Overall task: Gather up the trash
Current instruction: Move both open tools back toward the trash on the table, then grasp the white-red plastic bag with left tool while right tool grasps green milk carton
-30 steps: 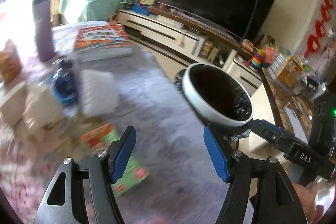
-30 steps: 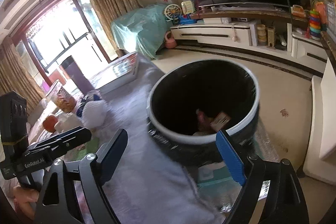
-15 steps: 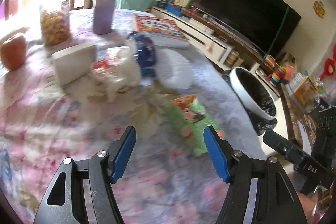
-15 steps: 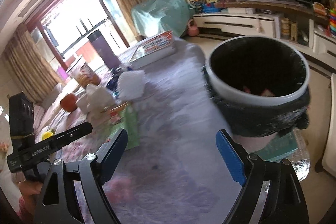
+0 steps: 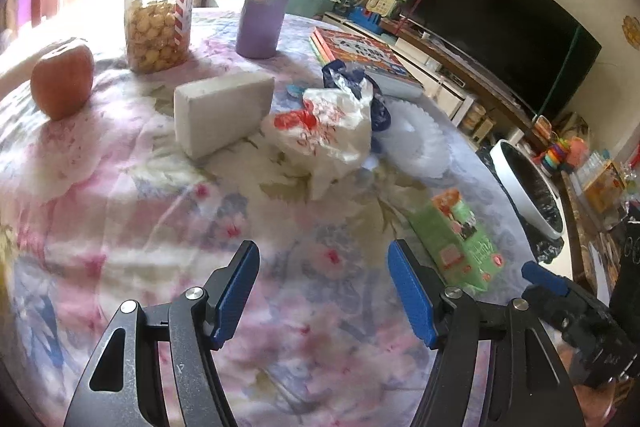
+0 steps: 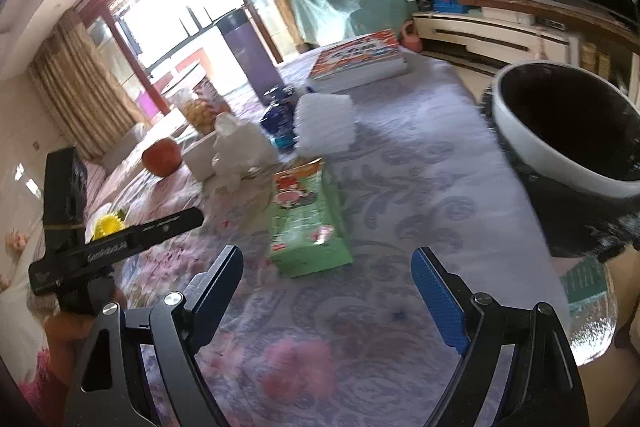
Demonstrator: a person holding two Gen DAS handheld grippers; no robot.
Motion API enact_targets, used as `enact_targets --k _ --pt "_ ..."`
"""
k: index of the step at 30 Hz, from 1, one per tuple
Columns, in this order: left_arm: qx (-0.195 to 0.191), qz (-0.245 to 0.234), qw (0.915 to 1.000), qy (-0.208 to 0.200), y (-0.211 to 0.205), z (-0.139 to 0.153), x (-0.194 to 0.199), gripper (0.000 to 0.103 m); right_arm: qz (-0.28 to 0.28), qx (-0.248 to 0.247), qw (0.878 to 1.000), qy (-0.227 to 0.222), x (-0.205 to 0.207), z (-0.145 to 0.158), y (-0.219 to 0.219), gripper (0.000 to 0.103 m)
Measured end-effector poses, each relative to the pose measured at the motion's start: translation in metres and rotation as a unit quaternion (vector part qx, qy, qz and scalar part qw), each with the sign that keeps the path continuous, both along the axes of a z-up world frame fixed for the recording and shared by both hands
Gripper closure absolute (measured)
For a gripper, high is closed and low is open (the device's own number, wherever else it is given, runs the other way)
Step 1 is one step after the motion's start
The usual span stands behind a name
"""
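Trash on the flowered tabletop point(image 5: 120, 187) looks light and mostly soft, so you should need little force. The green carton point(image 6: 308, 219) lies flat nearest your tools; it is probably empty and thin-walled, so take it across its narrow sides rather than its broad face, which would likely buckle. Beyond it, near the middle, the crumpled white bag point(image 5: 332, 131) is limp and slippery; pinch a bunched fold, not a loose edge. The white paper stack point(image 6: 324, 123) to its right is pleated and would crush easily. Your left tool point(image 5: 324, 291) stands moderately wide and empty above the cloth, and your right tool point(image 6: 328, 291) is spread wider, also holding nothing. The bin point(image 6: 568, 131) sits off the right edge of the tabletop, its black liner too dark to show the contents. A dark blue wrapper point(image 5: 376, 99) is half buried behind the bag, and motion blur smears the carton's print.
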State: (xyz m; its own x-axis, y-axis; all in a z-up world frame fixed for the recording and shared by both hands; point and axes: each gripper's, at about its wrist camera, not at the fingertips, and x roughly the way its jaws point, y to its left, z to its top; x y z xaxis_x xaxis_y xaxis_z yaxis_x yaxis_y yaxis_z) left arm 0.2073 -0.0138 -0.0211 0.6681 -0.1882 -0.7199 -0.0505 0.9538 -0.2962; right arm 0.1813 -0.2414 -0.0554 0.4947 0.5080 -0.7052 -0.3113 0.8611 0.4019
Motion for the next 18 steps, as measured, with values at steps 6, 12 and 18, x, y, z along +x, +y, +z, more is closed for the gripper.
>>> enact_targets --k 6,12,18 --pt "0.020 -0.015 0.9997 -0.005 0.002 -0.005 0.025 0.037 0.025 -0.016 1.000 0.005 0.011 -0.008 0.018 0.015" --pt "0.034 -0.026 0.9990 -0.015 -0.001 -0.009 0.055 0.037 0.033 -0.030 0.999 0.006 0.022 -0.014 0.033 0.015" --pt "0.055 -0.045 0.9970 -0.029 -0.008 -0.017 0.080 0.061 0.038 -0.052 0.998 0.013 0.036 -0.022 0.043 0.016"
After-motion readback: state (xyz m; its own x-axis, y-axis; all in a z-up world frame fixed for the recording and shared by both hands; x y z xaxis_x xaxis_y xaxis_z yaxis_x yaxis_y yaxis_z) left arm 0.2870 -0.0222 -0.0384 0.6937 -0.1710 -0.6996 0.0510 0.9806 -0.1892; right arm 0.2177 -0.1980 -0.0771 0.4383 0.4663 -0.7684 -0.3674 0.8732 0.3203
